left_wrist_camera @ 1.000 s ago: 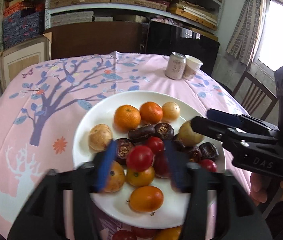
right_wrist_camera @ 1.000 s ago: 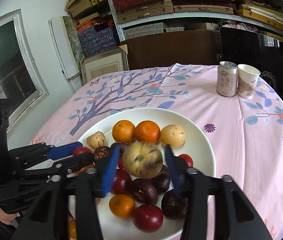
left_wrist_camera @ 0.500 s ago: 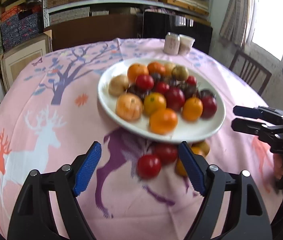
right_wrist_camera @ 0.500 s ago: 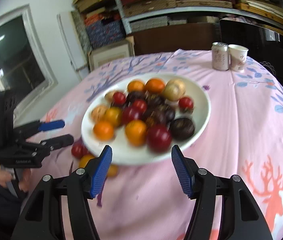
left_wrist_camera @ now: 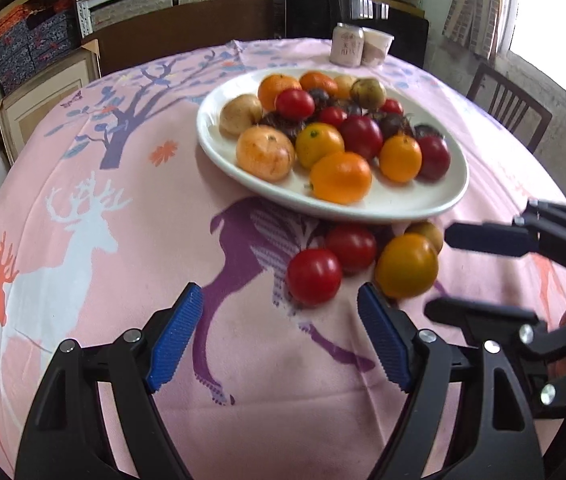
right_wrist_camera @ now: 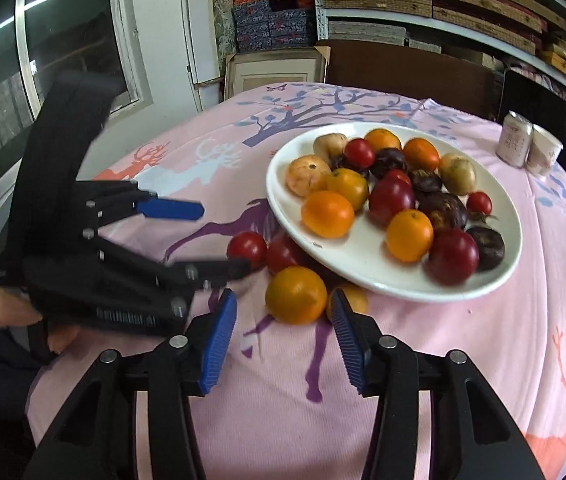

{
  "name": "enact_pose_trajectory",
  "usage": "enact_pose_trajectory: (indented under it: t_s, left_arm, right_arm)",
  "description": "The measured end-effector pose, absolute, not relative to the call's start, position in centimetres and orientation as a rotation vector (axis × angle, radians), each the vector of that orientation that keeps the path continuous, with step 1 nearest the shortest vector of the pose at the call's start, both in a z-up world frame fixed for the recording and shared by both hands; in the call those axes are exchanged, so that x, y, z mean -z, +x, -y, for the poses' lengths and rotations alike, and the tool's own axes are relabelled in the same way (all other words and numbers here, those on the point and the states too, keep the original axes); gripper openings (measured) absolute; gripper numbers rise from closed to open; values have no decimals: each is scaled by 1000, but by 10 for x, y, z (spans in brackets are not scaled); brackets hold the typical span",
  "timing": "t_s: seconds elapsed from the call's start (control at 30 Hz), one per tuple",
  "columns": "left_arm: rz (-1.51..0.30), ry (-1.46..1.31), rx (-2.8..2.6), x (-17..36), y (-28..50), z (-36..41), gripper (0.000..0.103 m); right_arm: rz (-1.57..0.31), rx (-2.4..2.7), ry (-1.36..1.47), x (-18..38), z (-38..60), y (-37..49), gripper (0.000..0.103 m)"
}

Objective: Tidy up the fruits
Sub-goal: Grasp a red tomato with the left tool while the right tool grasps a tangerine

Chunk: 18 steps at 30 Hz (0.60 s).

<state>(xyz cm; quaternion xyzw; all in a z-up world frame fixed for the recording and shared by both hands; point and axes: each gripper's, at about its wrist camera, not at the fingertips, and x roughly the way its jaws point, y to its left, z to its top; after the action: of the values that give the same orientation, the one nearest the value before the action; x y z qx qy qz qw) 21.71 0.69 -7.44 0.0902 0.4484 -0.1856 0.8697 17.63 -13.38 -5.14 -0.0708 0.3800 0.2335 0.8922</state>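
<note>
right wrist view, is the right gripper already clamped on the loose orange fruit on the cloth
No, the right gripper has jaws closing with bare cloth between them, and the orange fruit lies just beyond its pads.

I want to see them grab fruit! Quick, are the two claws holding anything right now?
Left gripper: open, holding nothing.
Right gripper: closing, nothing gripped yet; the yellow-orange tomato sits just ahead of its tips.

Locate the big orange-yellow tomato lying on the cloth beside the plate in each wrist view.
Left wrist view: the orange-yellow tomato is right of centre, below the plate rim, just beyond the left gripper's right finger.
Right wrist view: it is at lower centre, ahead of the gap in the right gripper, whose jaws are closing, not touching it.
Shared landmark: the drink can beyond the plate.
</note>
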Motion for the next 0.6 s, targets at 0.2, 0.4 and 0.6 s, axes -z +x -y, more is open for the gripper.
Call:
enact_pose_trajectory:
  t_s: [0.2, 0.4, 0.6]
  left_arm:
    - [-979, 188, 360, 81, 220, -13, 78]
    - [-977, 203, 368, 82, 218, -11, 82]
    - [-970, 212, 388, 82, 218, -6, 83]
  right_arm:
    - [-805, -459, -203, 55, 122, 187, 45]
    - [-836, -455, -250, 61, 122, 189, 36]
    - [-794, -463, -156, 54, 144, 174, 36]
